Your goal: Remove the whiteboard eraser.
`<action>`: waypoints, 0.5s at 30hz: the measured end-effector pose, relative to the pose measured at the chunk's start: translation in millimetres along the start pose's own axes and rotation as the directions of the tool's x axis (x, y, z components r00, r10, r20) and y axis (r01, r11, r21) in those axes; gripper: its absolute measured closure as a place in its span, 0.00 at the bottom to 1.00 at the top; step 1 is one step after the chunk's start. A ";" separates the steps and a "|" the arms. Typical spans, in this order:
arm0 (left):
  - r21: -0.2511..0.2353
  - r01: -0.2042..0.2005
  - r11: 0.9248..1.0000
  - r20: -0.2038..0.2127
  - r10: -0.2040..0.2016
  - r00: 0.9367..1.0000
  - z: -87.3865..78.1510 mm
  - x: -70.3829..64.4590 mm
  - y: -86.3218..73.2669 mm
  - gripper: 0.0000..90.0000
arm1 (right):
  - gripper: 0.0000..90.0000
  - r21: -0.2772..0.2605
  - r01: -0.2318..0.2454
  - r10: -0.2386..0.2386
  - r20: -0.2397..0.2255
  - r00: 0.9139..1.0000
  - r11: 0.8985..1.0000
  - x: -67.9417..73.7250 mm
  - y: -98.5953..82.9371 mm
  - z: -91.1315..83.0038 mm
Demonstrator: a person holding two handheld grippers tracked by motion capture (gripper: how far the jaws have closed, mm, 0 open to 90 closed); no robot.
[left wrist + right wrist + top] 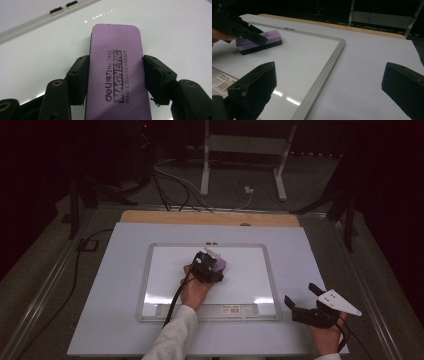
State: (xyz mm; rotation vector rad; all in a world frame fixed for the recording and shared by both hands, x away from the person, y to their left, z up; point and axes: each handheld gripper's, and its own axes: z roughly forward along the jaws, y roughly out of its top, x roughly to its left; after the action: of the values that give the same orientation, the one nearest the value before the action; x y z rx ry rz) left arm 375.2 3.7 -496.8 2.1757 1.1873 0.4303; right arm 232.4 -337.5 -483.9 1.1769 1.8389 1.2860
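Between my left fingers (150,77) sits the eraser (117,72), clamped by its long sides and lying flat on the whiteboard (175,30), roughly mid-board toward the far edge. The pads bite only the near half of the block; the far half sticks out free. If I push sideways, I judge the eraser could pivot in the grip and skew, so the felt would ride on one edge and skip. The right-hand pad looks frayed, which may make that side slip first.

Being magnetic, the eraser may cling to the board, and a quick lift could pull it out of the fingers or drag the board across the table (100,285). The board lies loose on the table as far as I can tell, and nothing pins it.

Out to the side, my right gripper (305,302) hovers over the table just beside the board's near right corner, fingers wide apart, holding nothing. A long stroke toward that corner could bring the two grippers together.
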 end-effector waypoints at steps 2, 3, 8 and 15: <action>0.002 0.002 1.000 -0.013 -0.002 1.000 -0.6 4.6 -0.3 0.47 | 0.00 0.000 0.000 0.000 0.001 1.000 1.000 -0.3 0.0 -0.5; 0.004 0.004 1.000 -0.026 -0.004 1.000 -1.3 7.6 -0.5 0.47 | 0.00 -0.001 -0.001 0.001 0.002 1.000 1.000 -0.7 -0.1 -0.8; 0.019 0.052 0.998 -0.106 -0.050 0.993 -5.6 32.2 -3.0 0.47 | 0.00 -0.001 -0.004 0.004 0.002 1.000 1.000 -1.3 -0.3 -0.9; 0.008 0.108 0.994 -0.112 -0.107 0.988 -3.3 40.1 -2.1 0.47 | 0.00 -0.001 -0.004 0.004 0.001 1.000 1.000 -0.8 -0.2 -0.7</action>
State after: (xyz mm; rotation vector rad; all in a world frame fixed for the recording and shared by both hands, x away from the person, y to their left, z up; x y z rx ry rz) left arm 393.8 39.4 -496.1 2.1104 1.3653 0.5045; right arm 232.1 -338.5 -483.8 1.1818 1.8360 1.2881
